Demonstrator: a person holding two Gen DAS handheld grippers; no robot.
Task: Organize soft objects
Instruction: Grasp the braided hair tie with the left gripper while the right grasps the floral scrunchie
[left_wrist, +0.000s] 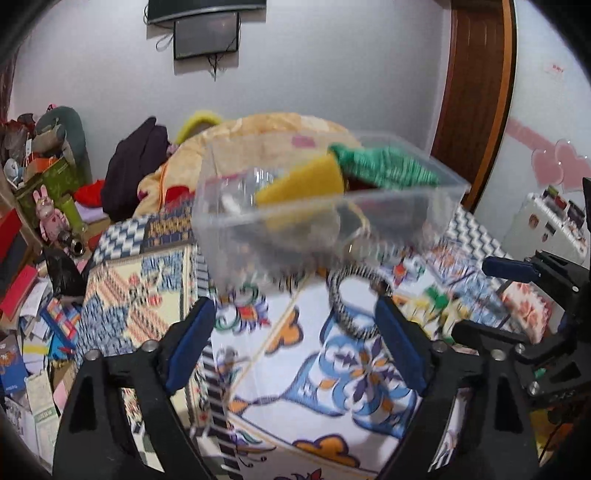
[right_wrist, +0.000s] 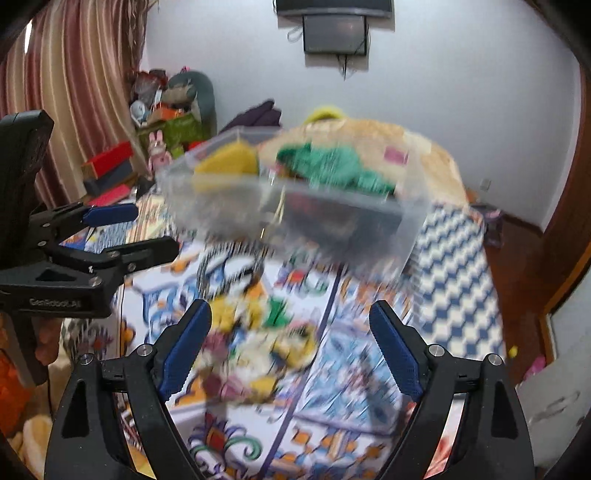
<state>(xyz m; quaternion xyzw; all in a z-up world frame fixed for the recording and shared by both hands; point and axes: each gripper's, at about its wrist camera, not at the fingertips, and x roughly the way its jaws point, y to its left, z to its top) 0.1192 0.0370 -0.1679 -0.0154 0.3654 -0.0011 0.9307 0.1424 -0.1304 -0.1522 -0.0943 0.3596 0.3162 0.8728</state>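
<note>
A clear plastic box (left_wrist: 439, 206) stands on the patterned bed ahead of both grippers, and it also shows in the right wrist view (right_wrist: 410, 229). In it lie a yellow sponge (left_wrist: 306, 182) (right_wrist: 229, 158) and a green knitted cloth (left_wrist: 384, 168) (right_wrist: 332, 166). A black-and-white ring scrunchie (left_wrist: 354, 302) lies on the bed in front of the box. A blurred heap of small yellow, green and pink soft pieces (right_wrist: 258, 343) lies between the right fingers. My left gripper (left_wrist: 295, 339) is open and empty. My right gripper (right_wrist: 291, 347) is open and empty.
A peach quilt (left_wrist: 280, 125) is piled behind the box. Toys, boxes and books crowd the floor at the left (left_wrist: 40, 229). A wooden door (left_wrist: 476, 92) stands at the right. The right gripper shows at the left view's edge (left_wrist: 524, 269).
</note>
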